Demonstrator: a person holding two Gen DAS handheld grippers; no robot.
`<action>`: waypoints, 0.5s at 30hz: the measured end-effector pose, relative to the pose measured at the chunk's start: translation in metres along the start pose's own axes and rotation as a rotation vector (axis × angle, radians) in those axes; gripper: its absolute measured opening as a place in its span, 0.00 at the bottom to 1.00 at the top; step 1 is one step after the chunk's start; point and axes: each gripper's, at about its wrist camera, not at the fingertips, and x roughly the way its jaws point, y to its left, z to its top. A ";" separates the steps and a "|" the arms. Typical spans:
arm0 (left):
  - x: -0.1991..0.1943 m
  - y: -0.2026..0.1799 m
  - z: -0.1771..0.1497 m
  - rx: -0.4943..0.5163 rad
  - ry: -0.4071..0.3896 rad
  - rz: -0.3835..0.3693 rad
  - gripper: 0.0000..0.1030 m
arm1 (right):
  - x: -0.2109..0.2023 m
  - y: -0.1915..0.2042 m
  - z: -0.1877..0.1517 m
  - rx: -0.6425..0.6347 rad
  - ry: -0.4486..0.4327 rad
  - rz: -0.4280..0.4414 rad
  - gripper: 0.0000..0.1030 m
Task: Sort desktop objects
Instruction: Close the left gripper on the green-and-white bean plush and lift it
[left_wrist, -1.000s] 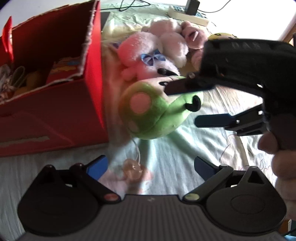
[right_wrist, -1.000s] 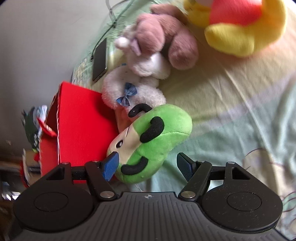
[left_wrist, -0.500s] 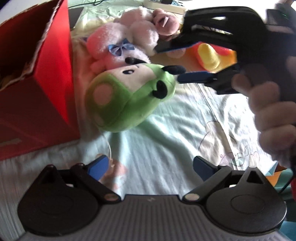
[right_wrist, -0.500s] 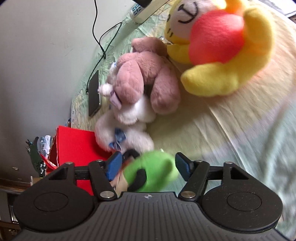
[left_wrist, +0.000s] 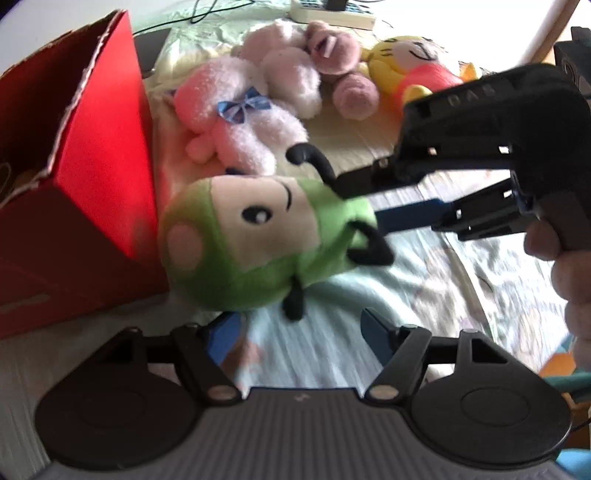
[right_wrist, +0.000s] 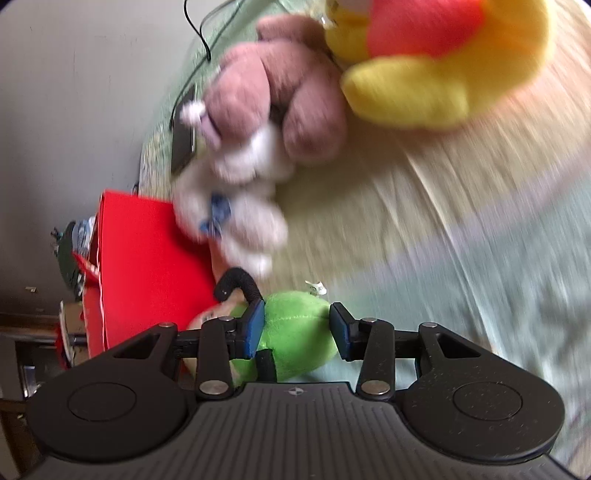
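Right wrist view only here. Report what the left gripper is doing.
Observer: The left gripper is open and grips nothing. Its jaws have just been closing just below the green plush toy.
Operator: Describe my grip from the outside.
Observer: The right gripper has just been closing. Its fingers pinch the toy's top end, beside the black antenna.
Operator: Check the red box's top.
Observer: The red box is open-topped with a torn rim, and it stands just left of the toy.
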 end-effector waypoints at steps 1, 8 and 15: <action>-0.003 0.000 -0.004 0.009 -0.002 -0.009 0.73 | -0.002 -0.003 -0.004 0.001 0.018 0.006 0.42; -0.015 0.003 -0.016 -0.009 -0.022 -0.044 0.88 | -0.013 0.003 -0.010 -0.128 -0.035 -0.026 0.43; -0.007 0.021 -0.013 -0.134 -0.008 -0.079 0.79 | 0.017 0.002 0.019 -0.133 -0.069 0.016 0.43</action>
